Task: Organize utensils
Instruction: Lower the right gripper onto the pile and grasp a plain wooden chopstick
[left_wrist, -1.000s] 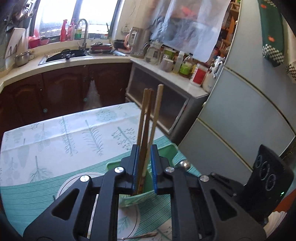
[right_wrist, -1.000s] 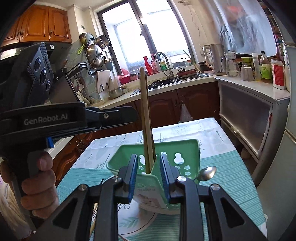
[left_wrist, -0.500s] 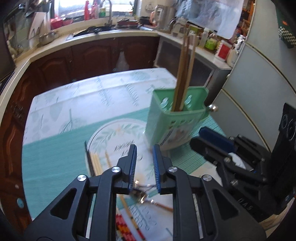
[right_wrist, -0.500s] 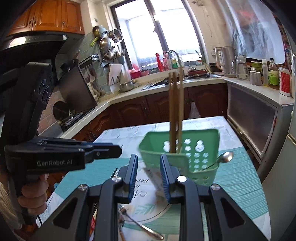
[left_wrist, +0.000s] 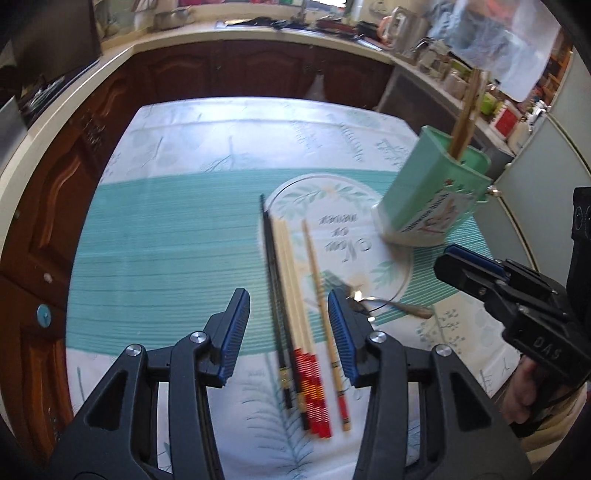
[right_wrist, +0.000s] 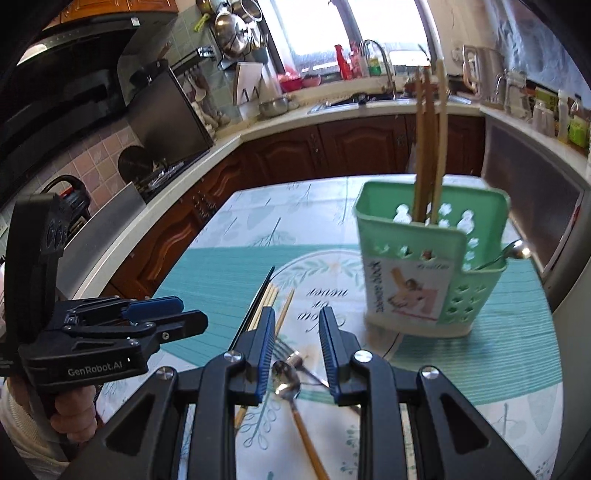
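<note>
A green utensil holder (left_wrist: 436, 195) (right_wrist: 432, 258) stands on the table with wooden chopsticks (right_wrist: 430, 147) upright in it and a spoon (right_wrist: 513, 251) poking out its side. Several loose chopsticks (left_wrist: 295, 314) lie on the table: black, pale with red ends, and bamboo. My left gripper (left_wrist: 288, 328) is open and empty, hovering over them. My right gripper (right_wrist: 297, 350) is open and empty above a wooden-handled spoon (right_wrist: 291, 391) and a fork (right_wrist: 299, 362). The right gripper also shows in the left wrist view (left_wrist: 480, 273).
A teal striped mat with a round printed placemat (left_wrist: 340, 229) covers the table. Kitchen counters, sink and cabinets ring the far side. A fridge (left_wrist: 546, 177) stands close on the right. The spoon and fork lie in the left wrist view (left_wrist: 388, 304).
My left gripper let go of the chopsticks in the holder, pulled back, dropped low over the loose chopsticks and opened wide. My right gripper backed off from the holder and opened a little.
</note>
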